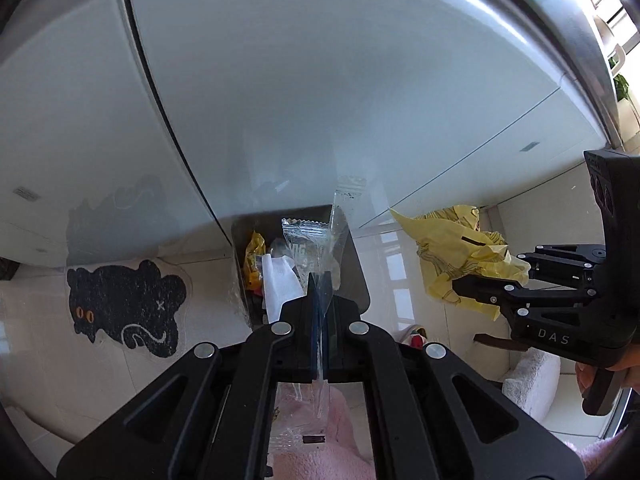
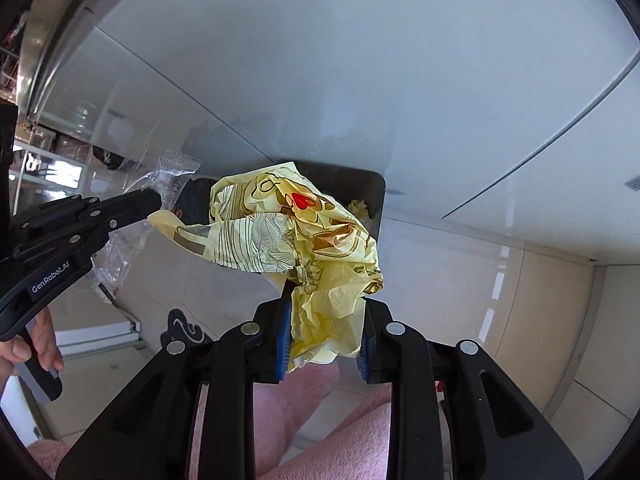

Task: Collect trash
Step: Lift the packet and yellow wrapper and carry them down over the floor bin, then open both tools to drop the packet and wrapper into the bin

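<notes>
My left gripper (image 1: pixel 320 300) is shut on a clear plastic wrapper (image 1: pixel 316 248) and holds it over a dark trash bin (image 1: pixel 358 276) on the floor. The bin holds a yellow packet (image 1: pixel 255 254) and white paper (image 1: pixel 280 284). My right gripper (image 2: pixel 326 320) is shut on a crumpled yellow printed wrapper (image 2: pixel 296 236), held above the same bin (image 2: pixel 372 196). In the left wrist view the right gripper (image 1: pixel 460 286) and its yellow wrapper (image 1: pixel 456 252) are to the right of the bin. In the right wrist view the left gripper (image 2: pixel 154 200) with the clear wrapper (image 2: pixel 168 176) is at left.
Glossy white cabinet doors (image 1: pixel 320 100) stand right behind the bin. A black cat-shaped mat (image 1: pixel 124 308) lies on the tiled floor to the left. A white fluffy thing (image 1: pixel 532 380) lies at right. Pink fleece (image 2: pixel 320 420) shows below the grippers.
</notes>
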